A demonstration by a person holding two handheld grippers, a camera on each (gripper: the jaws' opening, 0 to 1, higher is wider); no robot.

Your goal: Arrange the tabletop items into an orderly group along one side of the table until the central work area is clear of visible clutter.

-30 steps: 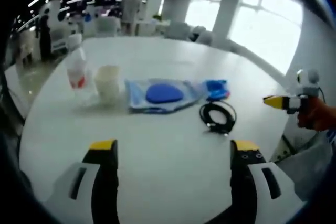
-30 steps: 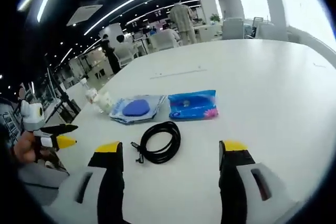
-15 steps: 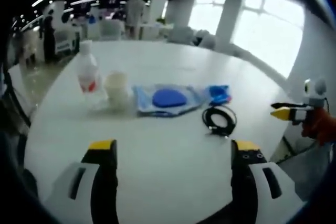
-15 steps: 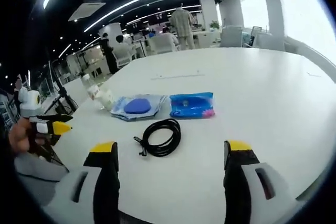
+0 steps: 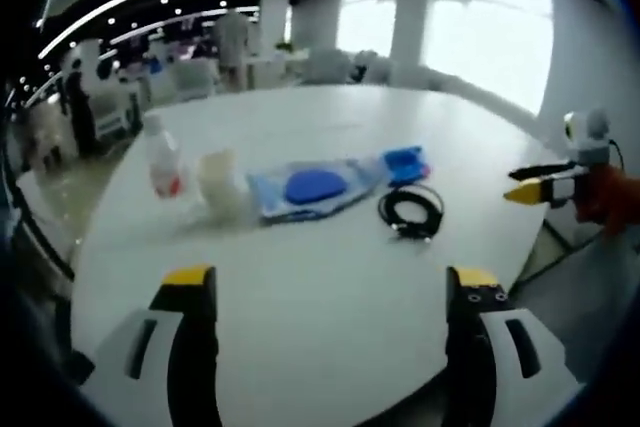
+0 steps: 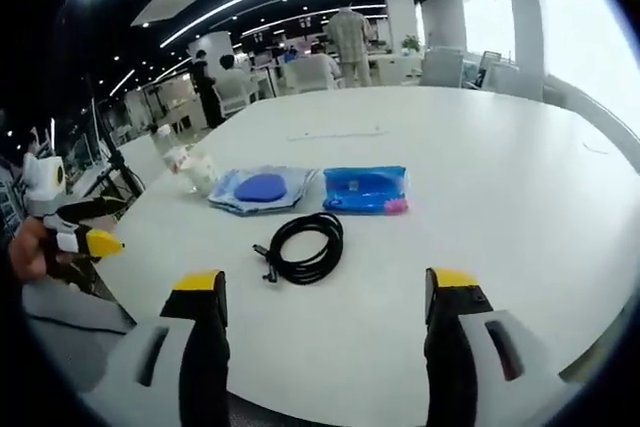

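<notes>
While both of my grippers hang back off the edge of the desk [image 6: 520, 207], nothing is in hand yet: the left gripper [image 5: 332, 282] has its jaws spread wide and empty, and the right gripper [image 6: 326, 287] the same.

The clutter sits in a loose row across the middle of the desk. From the left gripper view I see a clear bottle [image 5: 163, 162] with a red label, a pale cup [image 5: 220, 182] just beside it, then a flat clear pouch [image 5: 312, 187] with a blue oval inside, a blue packet [image 6: 366, 189] near its far end, and a coiled black cable [image 6: 305, 245] lying apart, nearer to me.

I judge the cable light and floppy; pinching across a bundle of its loops should keep the coil together, where a single strand would let it unravel. The pouch and packet look thin, soft and slick, so I would take them by an edge. The cup seems light and easy to crush or tip; the bottle is upright, stiff, best gripped around its body.
</notes>
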